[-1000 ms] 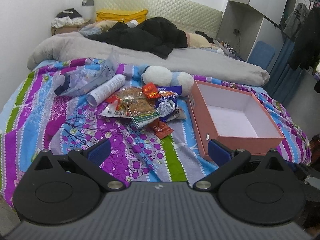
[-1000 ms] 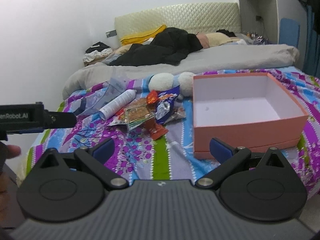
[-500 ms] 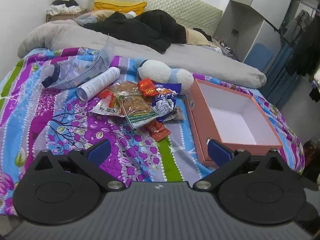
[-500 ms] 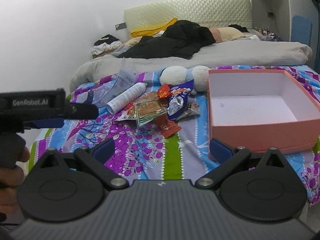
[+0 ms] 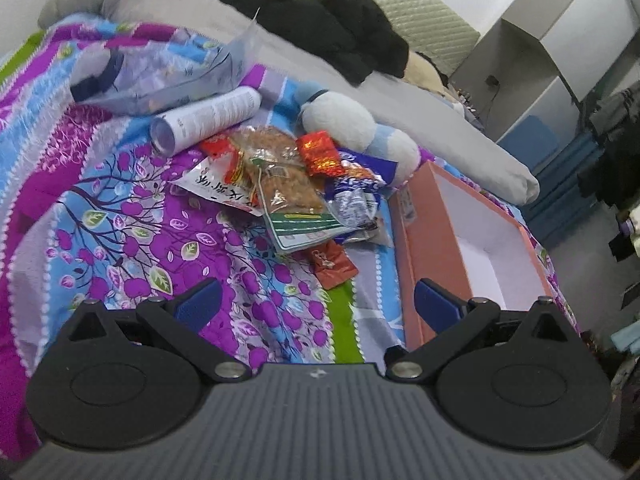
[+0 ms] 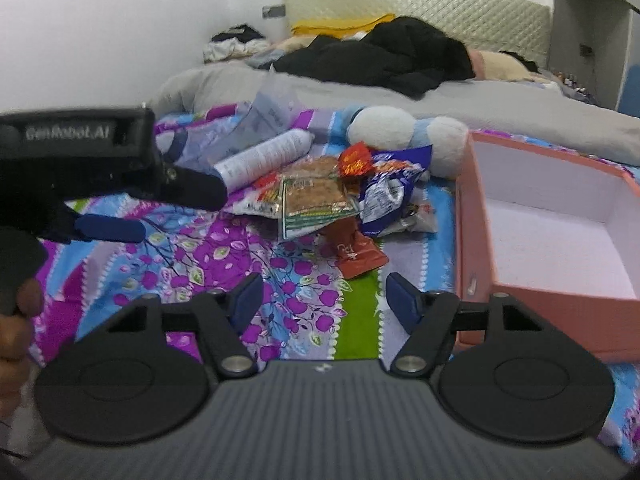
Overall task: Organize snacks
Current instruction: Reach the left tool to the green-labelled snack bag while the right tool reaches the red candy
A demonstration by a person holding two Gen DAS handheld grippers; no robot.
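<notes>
On the bed (image 6: 200,256) a pile of snack packets (image 6: 332,196) lies left of the open box (image 6: 540,296), just beside it. One packet (image 6: 356,252) lies at the pile's near edge. A tube (image 6: 264,156) lies left of and behind the pile, with a clear bag (image 5: 160,76) behind that. A plush toy (image 6: 404,136) sits behind the pile, seemingly touching the box's far corner. Clothes (image 6: 384,56) lie farther back, by the headboard (image 6: 420,4).

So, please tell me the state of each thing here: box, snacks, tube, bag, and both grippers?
box: open, empty
snacks: piled on the bed, none boxed
tube: lying on its side
bag: crumpled
left gripper: fingers wide open, empty
right gripper: fingers closing, nothing between them
</notes>
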